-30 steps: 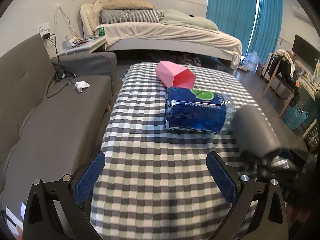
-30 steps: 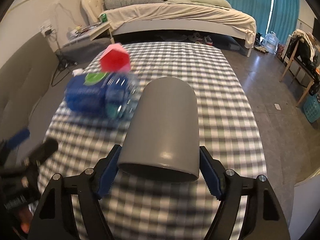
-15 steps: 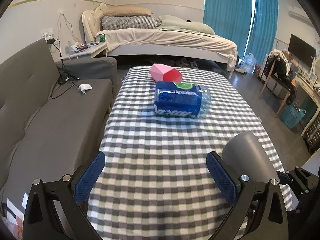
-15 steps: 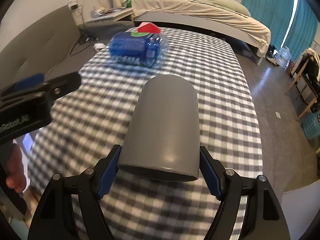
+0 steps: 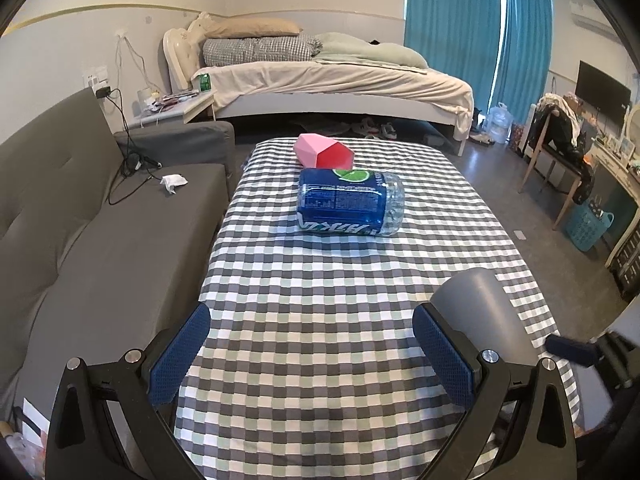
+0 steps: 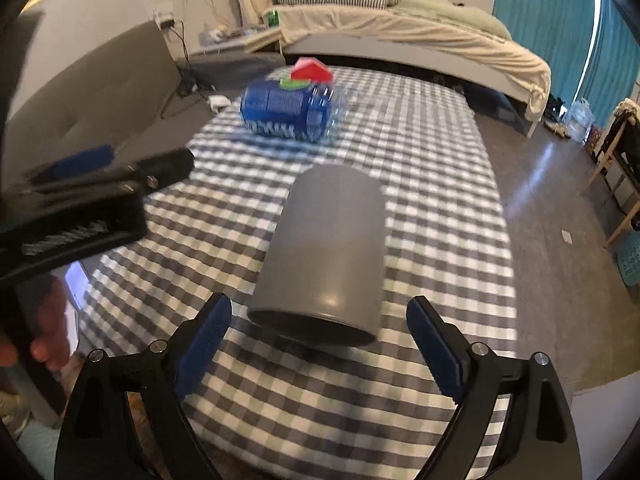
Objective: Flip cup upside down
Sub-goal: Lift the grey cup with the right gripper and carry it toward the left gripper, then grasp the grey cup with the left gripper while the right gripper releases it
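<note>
The grey cup (image 6: 326, 248) stands upside down on the checked tablecloth (image 6: 432, 160), rim down. My right gripper (image 6: 318, 344) is open, its blue pads on either side of the cup's rim and apart from it. In the left wrist view the cup (image 5: 476, 312) shows at the lower right, just behind my right finger. My left gripper (image 5: 310, 356) is open and empty over the table's near part; it also shows in the right wrist view (image 6: 104, 172) at the left.
A blue-labelled plastic bottle (image 5: 348, 208) lies on its side mid-table, with a pink and red cup (image 5: 322, 151) behind it. A grey sofa (image 5: 80, 216) runs along the left. A bed (image 5: 328, 80) stands beyond the table.
My right gripper has opened and let go of the cup, which now stands rim down on the cloth. The left gripper has drawn back a little.
</note>
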Demonstrator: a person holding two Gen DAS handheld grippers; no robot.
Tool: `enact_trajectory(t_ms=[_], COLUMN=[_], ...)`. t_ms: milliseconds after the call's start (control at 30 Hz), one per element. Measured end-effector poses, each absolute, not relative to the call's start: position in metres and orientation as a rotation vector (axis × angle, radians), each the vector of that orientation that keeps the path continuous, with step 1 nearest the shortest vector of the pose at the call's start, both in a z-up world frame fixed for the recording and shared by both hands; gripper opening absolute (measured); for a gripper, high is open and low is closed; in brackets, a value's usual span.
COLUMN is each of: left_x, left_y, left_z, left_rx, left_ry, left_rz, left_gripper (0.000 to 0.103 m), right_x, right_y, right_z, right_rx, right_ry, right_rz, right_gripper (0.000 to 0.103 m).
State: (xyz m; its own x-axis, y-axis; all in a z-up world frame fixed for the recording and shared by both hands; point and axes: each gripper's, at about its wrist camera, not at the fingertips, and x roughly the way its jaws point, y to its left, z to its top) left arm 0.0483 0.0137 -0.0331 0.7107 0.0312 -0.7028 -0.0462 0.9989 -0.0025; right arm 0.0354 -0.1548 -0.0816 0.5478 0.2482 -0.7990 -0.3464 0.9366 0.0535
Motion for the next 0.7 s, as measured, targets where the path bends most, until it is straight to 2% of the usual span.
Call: enact_trajectory(t_ms=[433,700], left_x=[0.063,0.085], left_y=[-0.049,-0.094], left_z=[-0.017,-0.029], left_rx=[0.075,0.127], left_ry=[0.826,0.947], left_rz=[-0.023,-0.119], left_gripper=[0.103,0.103], right_x=[0.069,0.091], right_y=[-0.246,-0.271], right_z=[-0.043,-0.039], right_rx=[-0.021,-0.014], right_ry=[0.85,0.841], right_rz=[0.182,0.157], right_gripper=[0.09,0.09])
